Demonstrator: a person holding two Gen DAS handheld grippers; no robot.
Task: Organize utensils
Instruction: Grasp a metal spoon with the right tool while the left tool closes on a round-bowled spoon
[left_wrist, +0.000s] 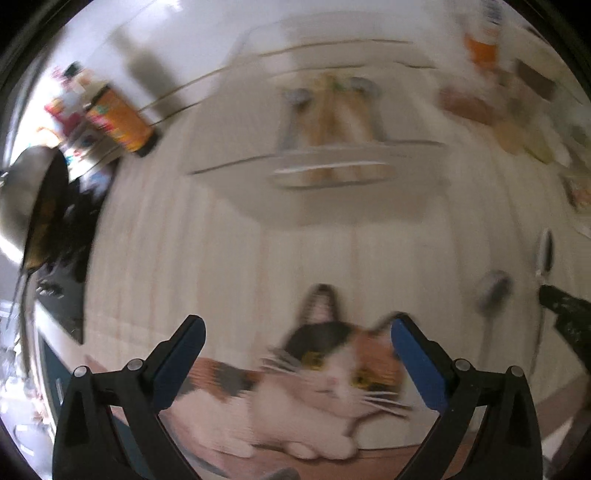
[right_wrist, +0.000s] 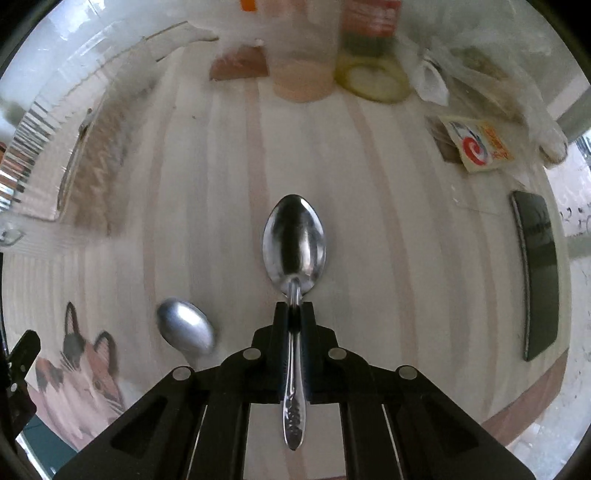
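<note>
My right gripper (right_wrist: 294, 308) points down at the pale wooden table and is shut on the neck of a steel spoon (right_wrist: 295, 236), whose bowl faces up past the fingertips. A second spoon (right_wrist: 186, 332) lies bowl-down on the table to its left, beside a cat picture (right_wrist: 81, 373). In the left wrist view my left gripper (left_wrist: 297, 325) stands wide open over the cat picture (left_wrist: 332, 376), with nothing between its blue pads. Ahead of it a clear tray (left_wrist: 332, 177) holds spoons and wooden utensils, blurred. The loose spoon (left_wrist: 493, 288) and the held spoon (left_wrist: 546, 251) show at the right.
A black phone (right_wrist: 537, 273) lies at the table's right edge. At the far side stand a plastic cup (right_wrist: 303, 66), a tape roll (right_wrist: 373, 79), a printed packet (right_wrist: 480, 146) and plastic bags. An orange can (left_wrist: 122, 118) and a pan (left_wrist: 33, 206) are at the left.
</note>
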